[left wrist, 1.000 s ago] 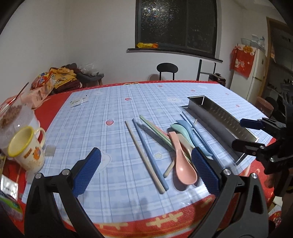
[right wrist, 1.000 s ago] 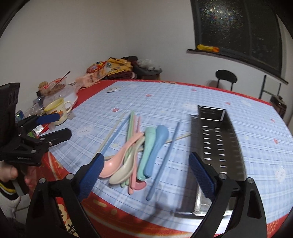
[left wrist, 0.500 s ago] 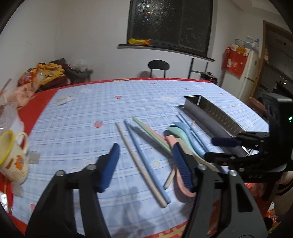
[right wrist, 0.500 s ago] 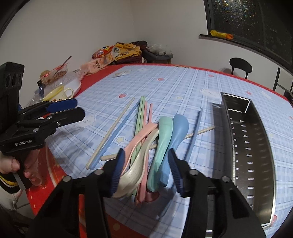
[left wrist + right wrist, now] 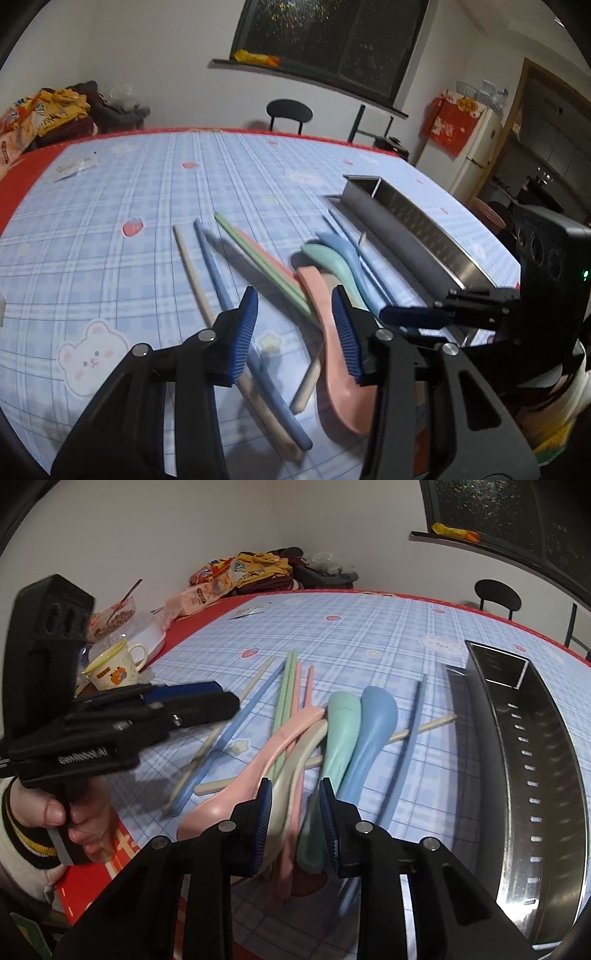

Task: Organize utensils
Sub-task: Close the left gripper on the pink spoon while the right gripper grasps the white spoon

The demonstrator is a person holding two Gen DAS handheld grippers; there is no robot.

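Note:
A pile of pastel utensils lies on the checked tablecloth: a pink spoon (image 5: pixel 334 343) (image 5: pixel 258 764), a cream spoon (image 5: pixel 295 760), a mint spoon (image 5: pixel 341 727), a blue spoon (image 5: pixel 373 723), and green, pink, blue and beige chopsticks (image 5: pixel 218 280). A steel perforated tray (image 5: pixel 532 760) (image 5: pixel 417 229) stands to their right. My left gripper (image 5: pixel 295 336) hovers low over the chopsticks and pink spoon, jaws partly closed and empty. My right gripper (image 5: pixel 295 829) hovers over the spoon handles, jaws narrowed, holding nothing.
A yellow-rimmed mug (image 5: pixel 116 666) and food containers (image 5: pixel 125 624) stand at the table's left edge. Snack bags and clothes (image 5: pixel 258 568) are piled at the far corner. A black chair (image 5: pixel 290 114) and a fridge (image 5: pixel 476 155) stand beyond the table.
Both grippers have moved forward and down toward the utensil pile. Both pairs of jaws have narrowed from wide open to partly closed.

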